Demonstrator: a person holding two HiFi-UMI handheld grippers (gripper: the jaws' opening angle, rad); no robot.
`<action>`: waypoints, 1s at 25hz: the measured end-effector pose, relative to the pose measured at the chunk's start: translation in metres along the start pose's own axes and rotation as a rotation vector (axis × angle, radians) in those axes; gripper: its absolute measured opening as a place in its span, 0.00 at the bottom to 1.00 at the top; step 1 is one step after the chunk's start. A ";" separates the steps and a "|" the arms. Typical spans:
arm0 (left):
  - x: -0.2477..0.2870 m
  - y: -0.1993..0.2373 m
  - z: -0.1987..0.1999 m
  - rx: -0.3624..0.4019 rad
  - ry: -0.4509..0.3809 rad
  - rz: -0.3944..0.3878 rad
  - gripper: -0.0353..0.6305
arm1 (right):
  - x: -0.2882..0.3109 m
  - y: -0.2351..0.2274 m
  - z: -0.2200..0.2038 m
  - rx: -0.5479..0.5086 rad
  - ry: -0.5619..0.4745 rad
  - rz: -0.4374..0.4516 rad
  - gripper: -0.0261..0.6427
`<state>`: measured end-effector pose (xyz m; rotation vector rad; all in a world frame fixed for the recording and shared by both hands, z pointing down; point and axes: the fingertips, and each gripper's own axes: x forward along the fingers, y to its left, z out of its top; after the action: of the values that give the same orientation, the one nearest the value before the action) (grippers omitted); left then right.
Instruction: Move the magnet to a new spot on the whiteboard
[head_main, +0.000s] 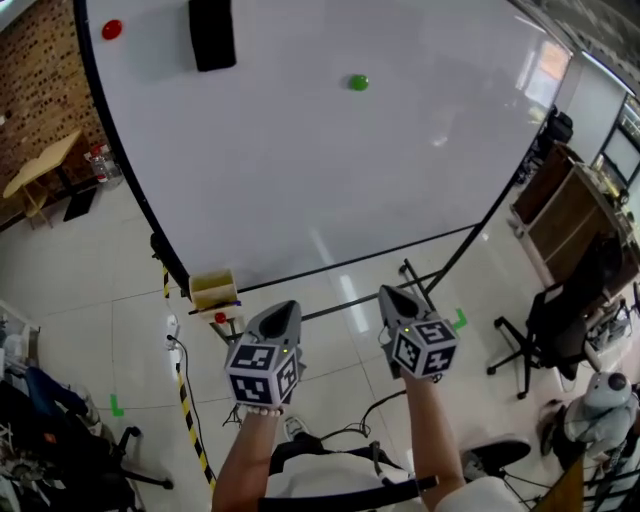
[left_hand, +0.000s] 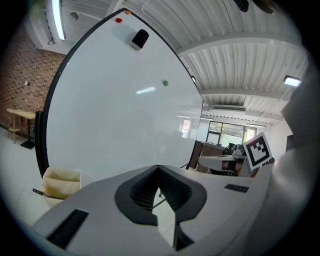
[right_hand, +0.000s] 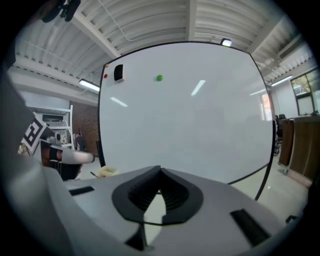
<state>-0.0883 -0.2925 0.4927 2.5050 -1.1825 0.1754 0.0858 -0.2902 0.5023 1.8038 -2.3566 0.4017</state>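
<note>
— Where do we see the green magnet (head_main: 359, 82)?
— Stuck high on the whiteboard (head_main: 300, 180), right of the black eraser (head_main: 212, 32).
— And our tongs?
— Left tongs (left_hand: 158, 169) and right tongs (right_hand: 160, 172) both pressed together, pinching nothing, well below it.
</note>
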 end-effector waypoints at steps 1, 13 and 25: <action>-0.005 -0.007 -0.006 0.002 0.006 0.001 0.05 | -0.009 0.003 -0.015 0.014 0.015 0.007 0.04; -0.112 -0.145 -0.111 0.006 0.036 0.058 0.05 | -0.206 0.012 -0.127 0.102 0.034 0.051 0.04; -0.232 -0.252 -0.159 0.028 0.059 0.105 0.05 | -0.360 0.059 -0.172 0.143 0.043 0.132 0.04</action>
<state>-0.0373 0.0814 0.5105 2.4455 -1.2963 0.2930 0.1177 0.1080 0.5596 1.6823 -2.4823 0.6344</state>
